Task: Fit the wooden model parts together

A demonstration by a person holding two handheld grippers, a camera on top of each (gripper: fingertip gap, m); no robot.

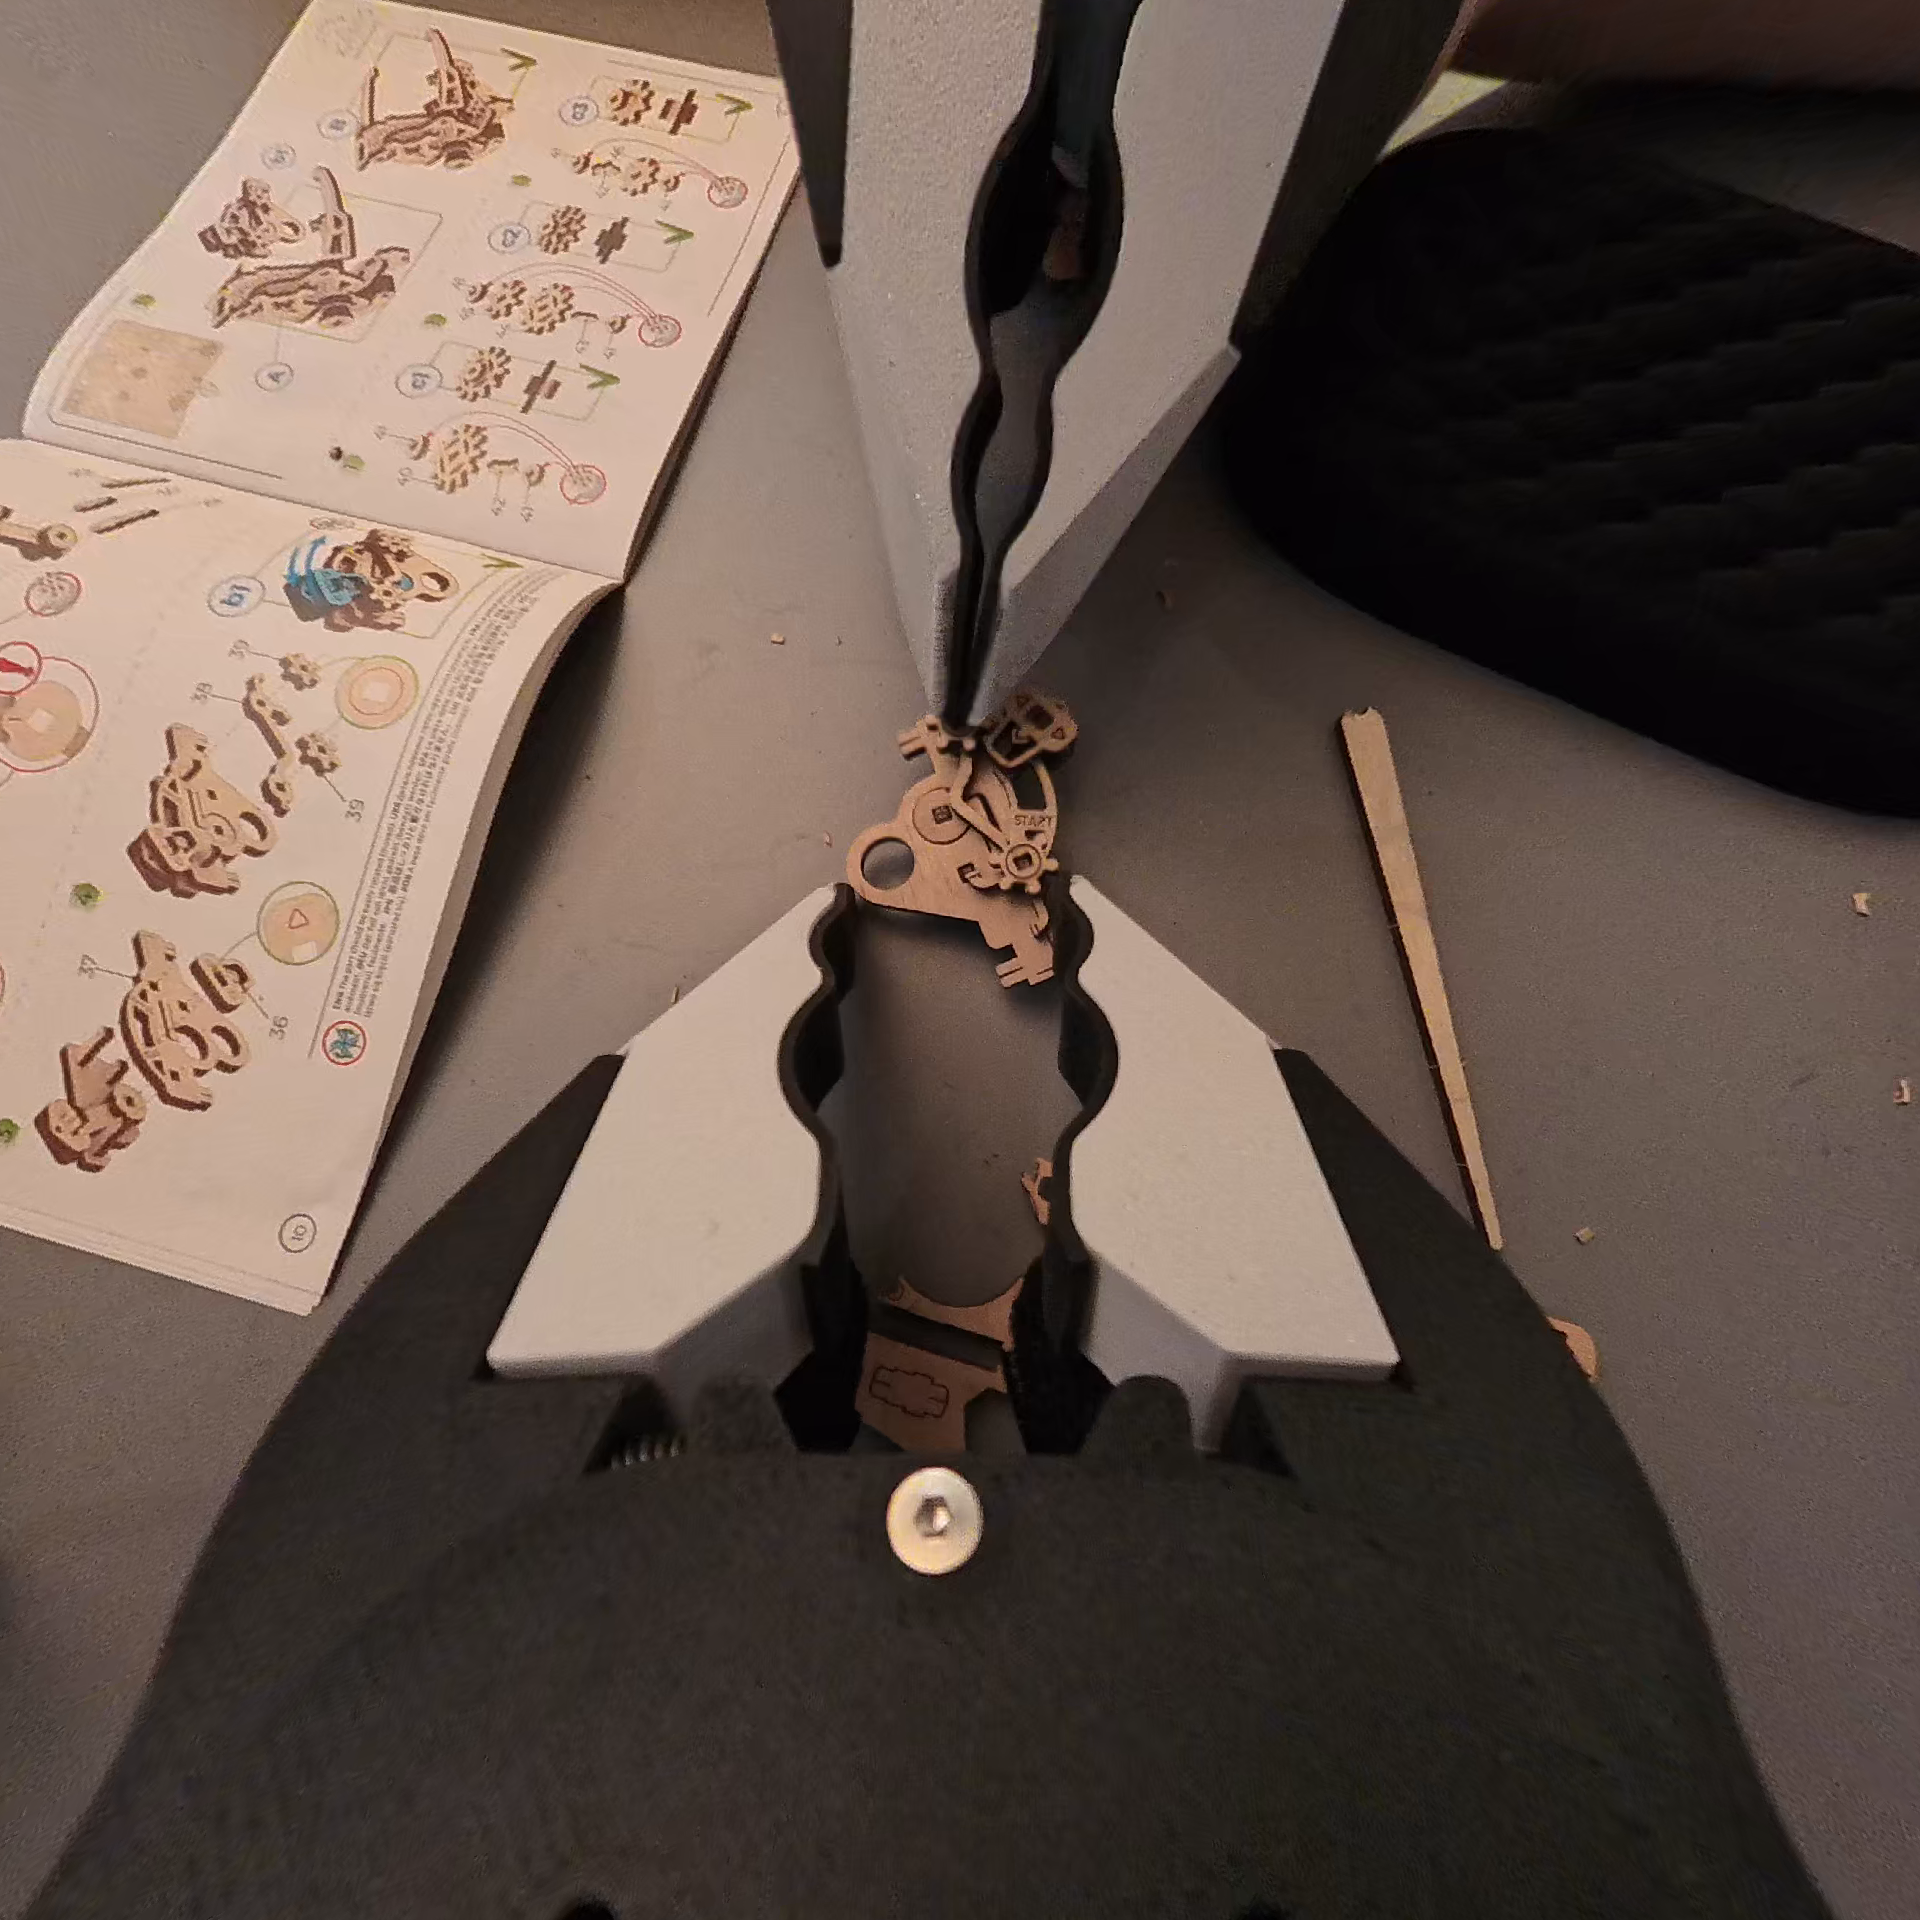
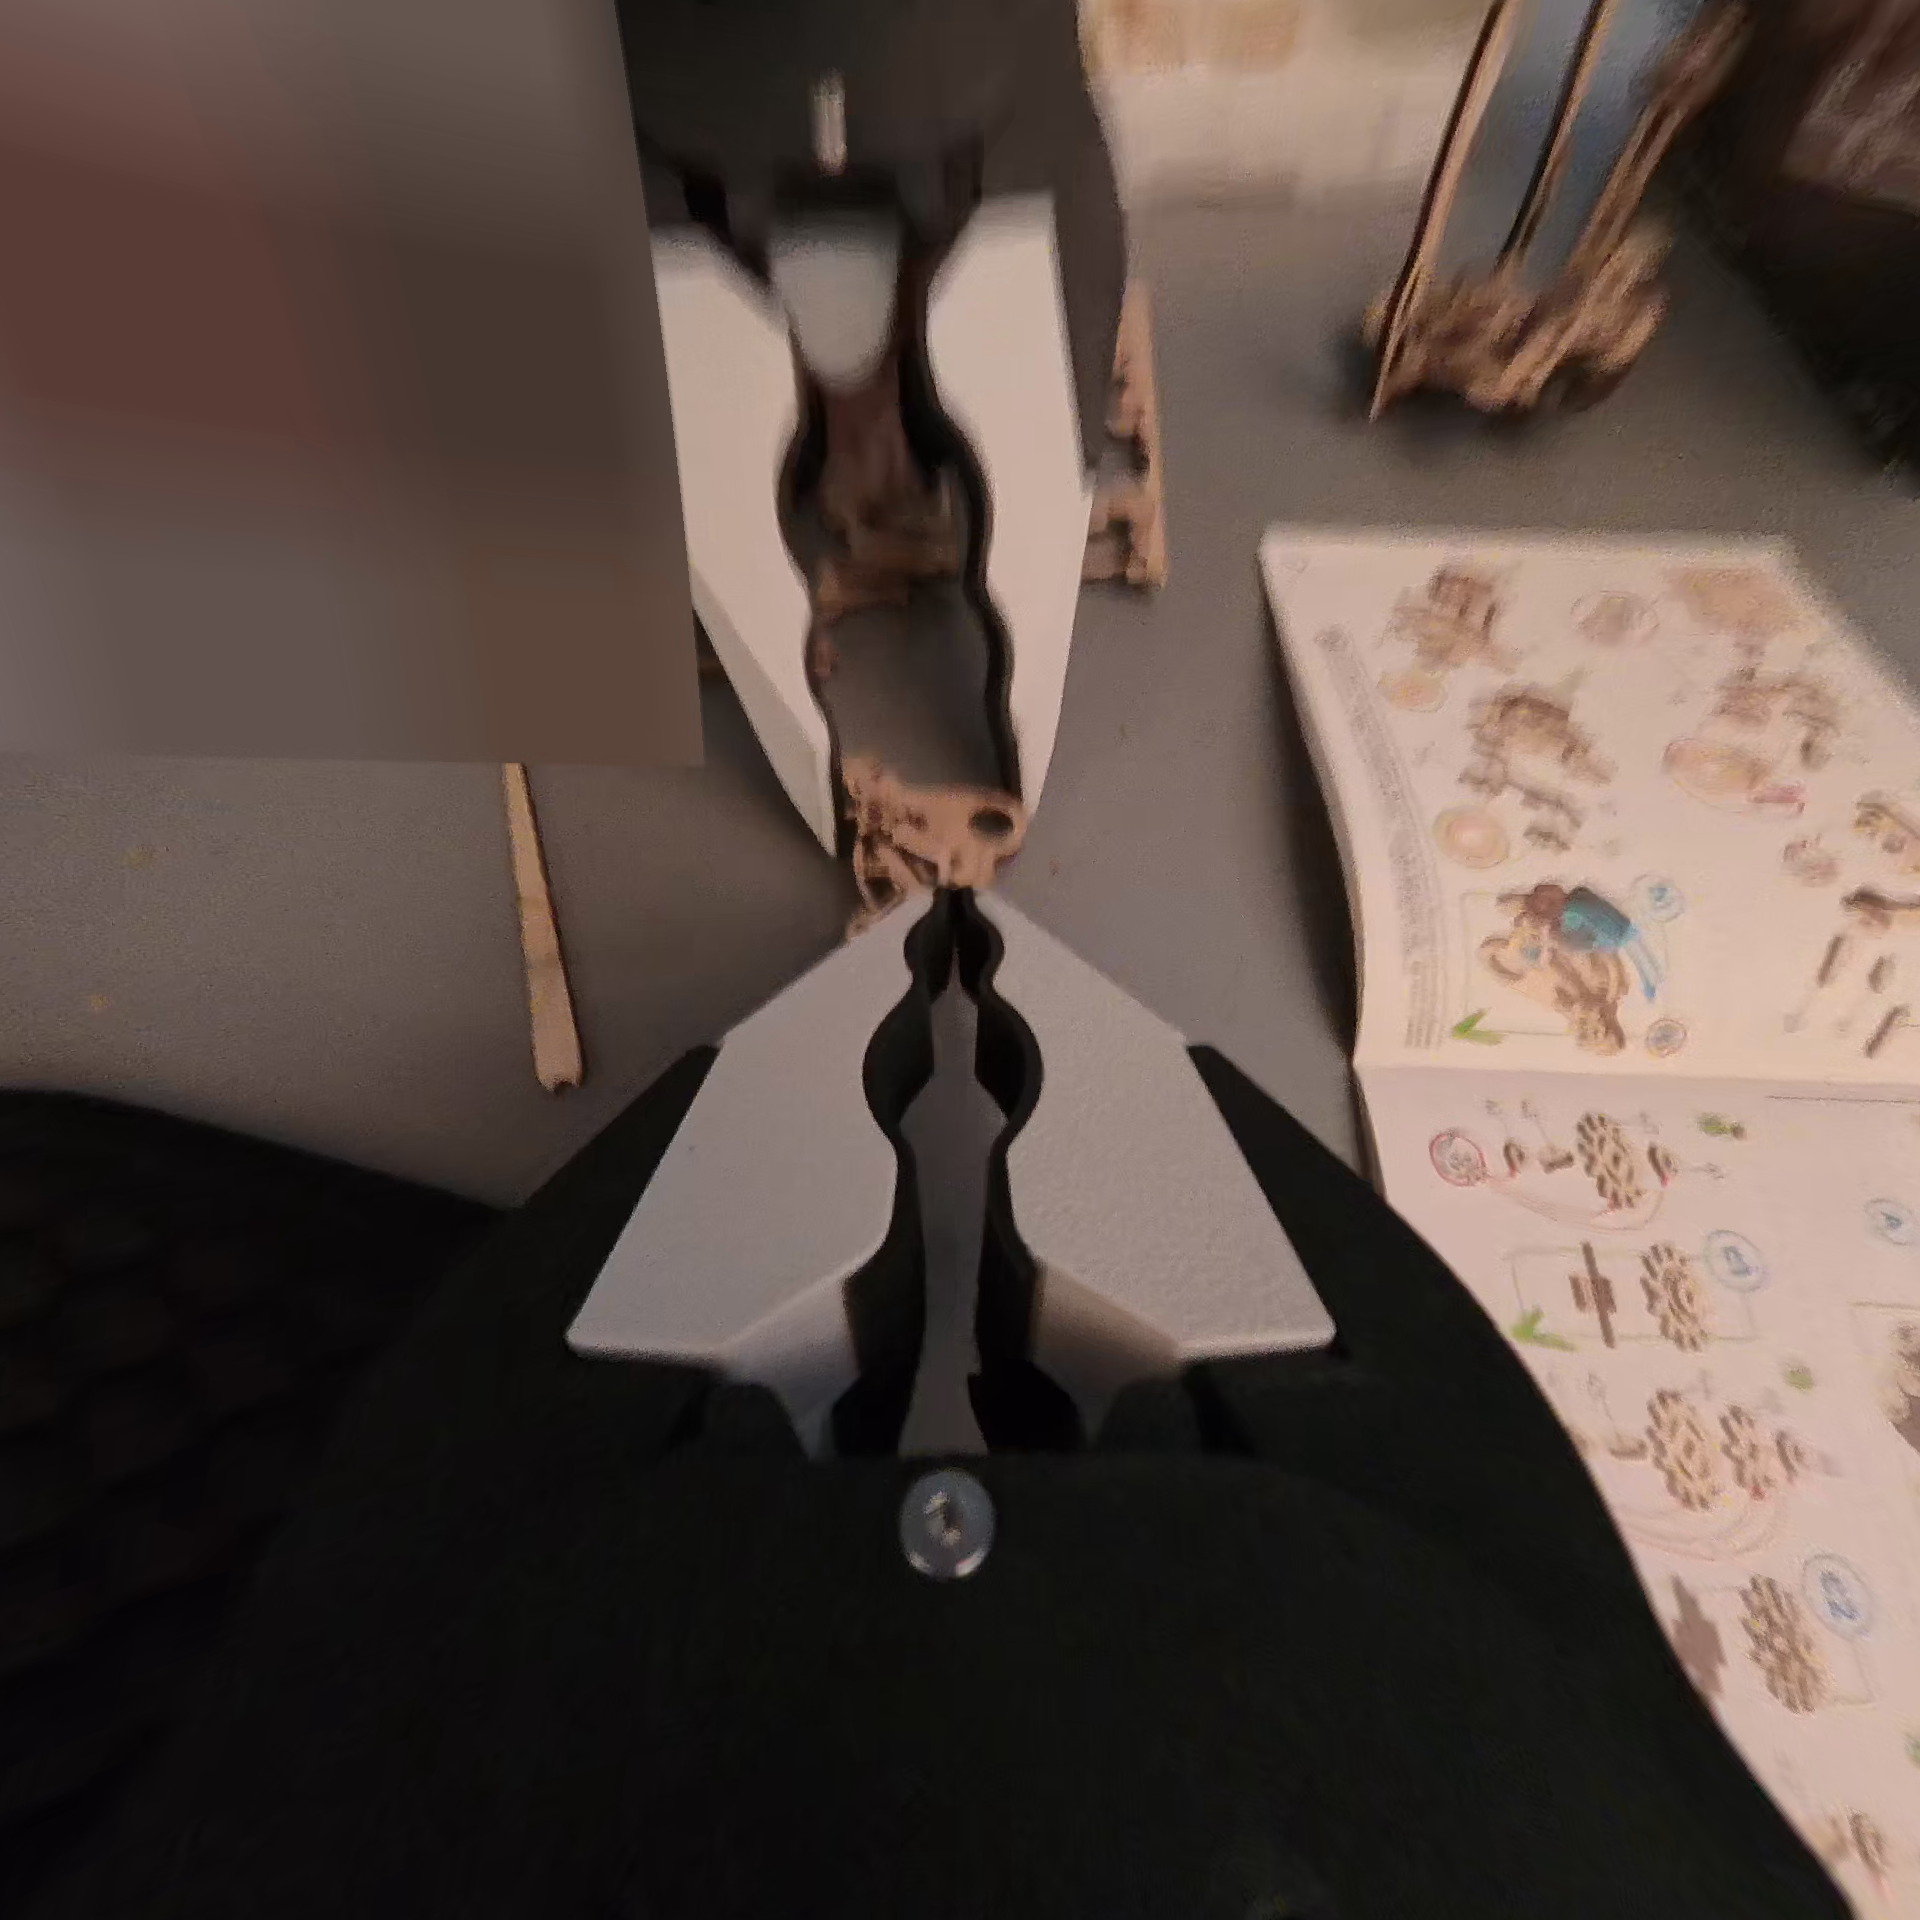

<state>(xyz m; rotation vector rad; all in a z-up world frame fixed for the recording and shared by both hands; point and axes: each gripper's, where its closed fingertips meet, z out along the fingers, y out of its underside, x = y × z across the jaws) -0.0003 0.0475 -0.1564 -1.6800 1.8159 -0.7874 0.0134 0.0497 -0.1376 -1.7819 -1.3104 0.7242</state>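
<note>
Left gripper (image 1: 951, 904): fingers (image 1: 727, 1091) spread partway, tips set on either side of the model's near edge, holding it between them.
Right gripper (image 2: 954, 902): fingers (image 2: 1091, 1091) pressed almost together, tips pinching a small tab on the model's far end; seen in the left view as the pair of grey fingers reaching in from the far side (image 1: 961, 717).
Model (image 1: 966, 831): flat wooden assembly with a round hole, a small gear and curved arms, spanning the gap between the two sets of tips, lifted off the table; blurred in the right view (image 2: 935, 831).
Loose parts: more wooden pieces (image 1: 935, 1351) deep between the left fingers, near their base; whether gripped or lying below cannot be told.
Stick (image 1: 1418, 966): thin wooden strip on the table, right of the left fingers and apart from them.
Booklet (image 1: 312, 623): open instruction pages, left of the left fingers; right of the right fingers (image 2: 1610, 935).
Cushion (image 1: 1610, 468): black quilted pad, beyond and right of the left fingers.
Table (image 1: 675, 779): grey, with small wood crumbs near the stick.
Far objects: blurred wooden structure (image 2: 1527, 260) beyond and right of the right fingers.
</note>
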